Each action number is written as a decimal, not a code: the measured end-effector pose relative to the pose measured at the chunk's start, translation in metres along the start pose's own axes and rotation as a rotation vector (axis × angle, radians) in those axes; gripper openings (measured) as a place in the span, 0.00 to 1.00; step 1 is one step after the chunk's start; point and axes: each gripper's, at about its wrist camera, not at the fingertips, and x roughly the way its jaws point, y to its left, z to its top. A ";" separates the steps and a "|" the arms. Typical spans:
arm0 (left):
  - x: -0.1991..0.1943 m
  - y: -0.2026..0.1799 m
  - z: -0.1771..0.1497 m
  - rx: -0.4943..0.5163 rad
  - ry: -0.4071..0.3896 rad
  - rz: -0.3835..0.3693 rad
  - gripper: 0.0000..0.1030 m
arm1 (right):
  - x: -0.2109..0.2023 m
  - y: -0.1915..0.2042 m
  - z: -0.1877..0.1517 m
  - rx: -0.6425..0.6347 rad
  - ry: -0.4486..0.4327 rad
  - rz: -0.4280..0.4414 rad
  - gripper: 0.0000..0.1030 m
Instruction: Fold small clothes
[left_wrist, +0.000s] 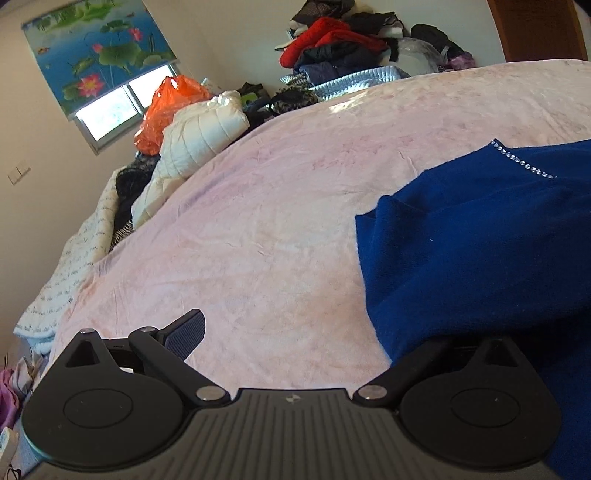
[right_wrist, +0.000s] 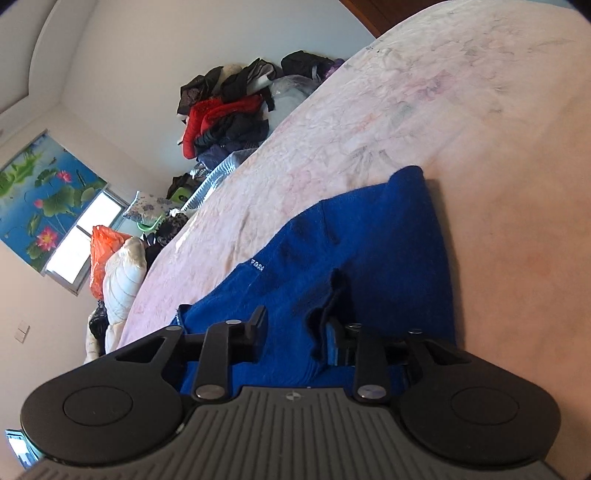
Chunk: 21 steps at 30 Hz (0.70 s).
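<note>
Bedroom scene from two hand-held grippers, both low over a bed with a pale pink floral cover (left_wrist: 277, 203). A royal blue knitted garment (left_wrist: 480, 240) lies crumpled on the near right part of the bed, with a line of small clear rhinestones (left_wrist: 524, 162) along one edge.

The left gripper (left_wrist: 310, 328) is spread wide. Its left finger (left_wrist: 184, 334) rests over bare bed cover, while the other finger is hidden under the garment's edge, so nothing is pinched.

The right gripper (right_wrist: 297, 321) is drawn narrow and pinches a raised fold of the blue garment between its fingers.

At the far left edge of the bed, a bulging orange plastic bag (left_wrist: 173, 107) sits beside a white quilted jacket (left_wrist: 199, 136); its contents cannot be made out. A heap of red, black and navy clothes (left_wrist: 332, 44) is piled at the far end against the wall. A blue roller blind printed with lotus flowers (left_wrist: 96, 48) half covers a window (left_wrist: 110, 110).
</note>
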 end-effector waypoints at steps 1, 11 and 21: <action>0.003 0.002 0.001 -0.003 -0.014 0.009 1.00 | 0.003 0.002 0.002 -0.015 0.001 -0.015 0.10; -0.007 0.005 -0.004 0.056 -0.118 -0.047 0.99 | 0.009 0.024 0.011 -0.238 -0.025 -0.181 0.17; -0.033 0.038 -0.022 0.117 -0.243 -0.256 0.99 | -0.014 0.049 -0.004 -0.405 -0.142 -0.380 0.46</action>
